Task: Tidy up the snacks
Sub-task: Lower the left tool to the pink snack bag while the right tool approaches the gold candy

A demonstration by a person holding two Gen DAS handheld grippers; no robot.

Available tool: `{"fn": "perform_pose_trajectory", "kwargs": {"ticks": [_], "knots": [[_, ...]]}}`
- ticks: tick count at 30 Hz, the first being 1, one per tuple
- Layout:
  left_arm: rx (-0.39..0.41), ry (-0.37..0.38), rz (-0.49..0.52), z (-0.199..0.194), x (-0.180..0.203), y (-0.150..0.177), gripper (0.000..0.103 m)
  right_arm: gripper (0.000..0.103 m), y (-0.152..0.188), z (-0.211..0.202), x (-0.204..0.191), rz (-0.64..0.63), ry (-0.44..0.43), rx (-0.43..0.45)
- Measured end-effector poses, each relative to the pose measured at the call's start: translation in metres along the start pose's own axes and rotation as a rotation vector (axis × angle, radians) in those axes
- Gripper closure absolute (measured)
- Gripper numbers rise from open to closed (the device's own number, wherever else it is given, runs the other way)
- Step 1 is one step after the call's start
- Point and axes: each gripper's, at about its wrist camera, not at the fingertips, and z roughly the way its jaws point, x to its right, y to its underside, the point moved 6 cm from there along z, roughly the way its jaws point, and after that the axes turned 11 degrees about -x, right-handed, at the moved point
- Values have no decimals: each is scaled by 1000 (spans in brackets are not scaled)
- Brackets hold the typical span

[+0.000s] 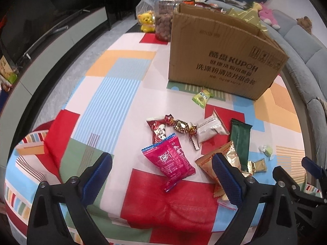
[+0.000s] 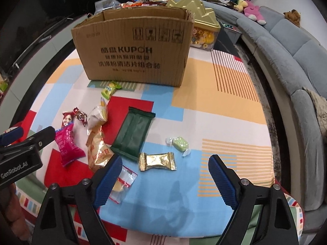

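Several wrapped snacks lie loose on a colourful tablecloth [image 1: 126,65] in front of an open cardboard box [image 1: 222,55], also in the right wrist view [image 2: 134,47]. My left gripper [image 1: 161,163] is open and empty above a pink packet [image 1: 171,161]. My right gripper [image 2: 164,163] is open and empty, just behind a small gold candy [image 2: 157,161]. Near it lie a dark green bar [image 2: 133,134], a pale green candy [image 2: 179,143], a gold-orange packet [image 2: 98,151] and a clear packet [image 2: 122,181]. A white packet [image 1: 210,127], a gold twist candy [image 1: 180,125] and a green sachet [image 1: 201,98] lie farther off.
A grey sofa [image 2: 296,65] curves along the right. Behind the box stand a jar of brown balls [image 1: 163,22], a yellow bear toy [image 1: 146,22] and a gold-lidded container [image 2: 202,28]. A dark TV cabinet [image 1: 51,47] runs along the left.
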Motion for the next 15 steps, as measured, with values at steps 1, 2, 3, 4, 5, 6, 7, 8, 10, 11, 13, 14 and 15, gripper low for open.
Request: {"fn": "perform_pose_trajectory", "kwargs": {"ticks": [1,2,3,4,5,6,7,8,10,11,13,14,15], "knots": [[-9,-2,-10,4,0,0,5,16,0,3,-1,-4,0,-4],[-16,-3,-17,7,0,0,6,16,-1,6,-2,-8,-2,-9],[-21,-4,-22,10,0,0,8,16,-1,8,-3,-10,-4,-13],[-25,-4,-26,12,0,0,8,16,-2,10,-3,-11,-6,-17],[-29,-8,-30,15,1,0,8,16,-2,12,-4,-12,-7,-20],[-30,-12,-32,16,1,-1,8,18,-3,15,-4,-13,-8,-24],[-30,-18,-36,18,1,-1,8,19,-3,17,-4,-12,-11,-30],[-33,-22,-39,19,1,-1,8,19,-4,19,-4,-11,-13,-35],[-41,-27,-44,22,2,-1,8,20,-5,24,-3,-8,-16,-45],[-46,-29,-46,25,2,-1,8,20,-5,25,-2,-8,-17,-49],[-59,-32,-52,30,3,0,9,20,-5,31,-1,-6,-19,-62],[-64,-32,-54,31,3,0,9,20,-5,33,-1,-5,-20,-70],[-70,-33,-55,33,4,1,9,20,-5,36,0,-4,-20,-77]]}}
